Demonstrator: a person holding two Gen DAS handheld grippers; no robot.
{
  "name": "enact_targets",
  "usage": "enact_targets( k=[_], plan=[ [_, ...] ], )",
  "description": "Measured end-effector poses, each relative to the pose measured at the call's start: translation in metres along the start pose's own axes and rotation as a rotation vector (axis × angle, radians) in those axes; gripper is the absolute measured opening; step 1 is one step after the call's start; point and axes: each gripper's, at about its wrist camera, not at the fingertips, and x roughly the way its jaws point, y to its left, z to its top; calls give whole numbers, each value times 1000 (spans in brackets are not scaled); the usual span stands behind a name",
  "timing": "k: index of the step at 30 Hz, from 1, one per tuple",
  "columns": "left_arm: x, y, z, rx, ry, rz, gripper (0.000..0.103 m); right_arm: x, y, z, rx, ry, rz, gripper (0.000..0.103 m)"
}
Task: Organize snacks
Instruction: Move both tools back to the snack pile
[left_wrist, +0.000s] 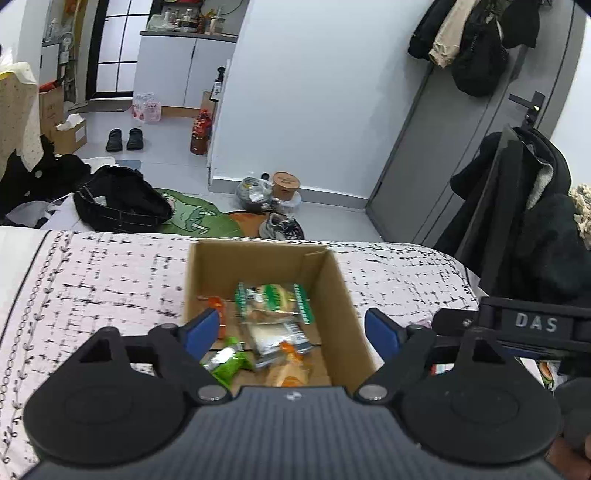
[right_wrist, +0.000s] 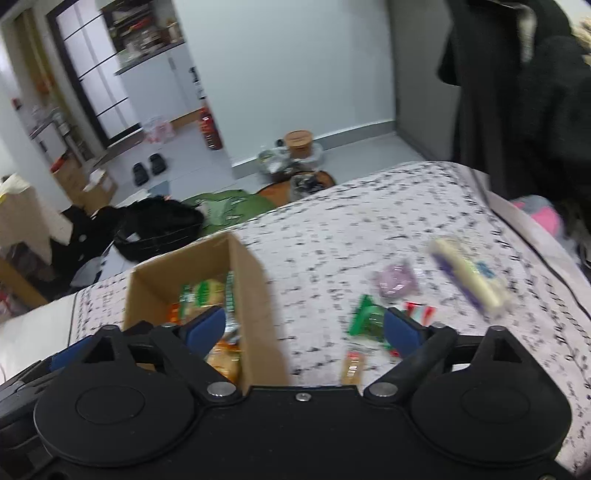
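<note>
Bed with patterned cover (right_wrist: 369, 221), cardboard box (right_wrist: 258, 295) on it, loose snack packets (right_wrist: 469, 273) beside the box

An open brown cardboard box (left_wrist: 334, 295) sits on the patterned bedspread, holding several wrapped snacks: a green-and-white packet (left_wrist: 275, 301) lying flat near the middle; a clear pale one (left_wrist: 275, 338) beside it; a bright green wrapper (left_wrist: 229, 363); orange ones (left_wrist: 291, 369); outside, to the box's right, lie a long cream-and-purple pack (right_wrist: 471, 278), a purple packet (right_wrist: 395, 280), a green packet (right_wrist: 365, 319) and a small tan bar (right_wrist: 352, 367).
</note>
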Motion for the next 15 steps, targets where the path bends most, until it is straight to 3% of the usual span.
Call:
enact_targets(
  k=[5, 15],
  plan=[
    [6, -16, -3, 22, 5, -47, 91, -8, -27, -4, -14, -4, -69, 103],
    [12, -45, -12, 117, 53, -94, 92, -15, -73, -14, -1, 11, -156, 103]
  ],
)
